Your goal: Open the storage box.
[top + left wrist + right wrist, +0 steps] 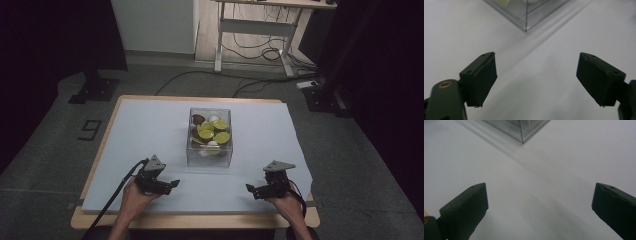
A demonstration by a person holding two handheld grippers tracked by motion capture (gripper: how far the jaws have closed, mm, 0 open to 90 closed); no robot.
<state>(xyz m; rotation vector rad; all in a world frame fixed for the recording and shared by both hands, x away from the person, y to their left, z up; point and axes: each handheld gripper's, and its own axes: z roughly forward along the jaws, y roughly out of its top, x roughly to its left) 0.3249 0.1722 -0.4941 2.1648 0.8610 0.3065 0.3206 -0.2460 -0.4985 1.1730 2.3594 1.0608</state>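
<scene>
- Clear plastic makes the box (209,137), which sits in the middle of the table (150,125) in the high view. Green and brown fruit pieces (212,131) lie inside it. The left gripper (169,186) is near the box, at about 8 o'clock from it. The right gripper (252,190) is near it too, at about 4 o'clock. Neither one touches the box.
- Left gripper view: the two black jaws are wide apart and hold nothing. A corner of the box (526,15) is at 12 o'clock, ahead of the jaws.
- Right gripper view: the jaws are spread wide and hold nothing. The box corner (521,131) is at about 12 o'clock, farther off.
</scene>
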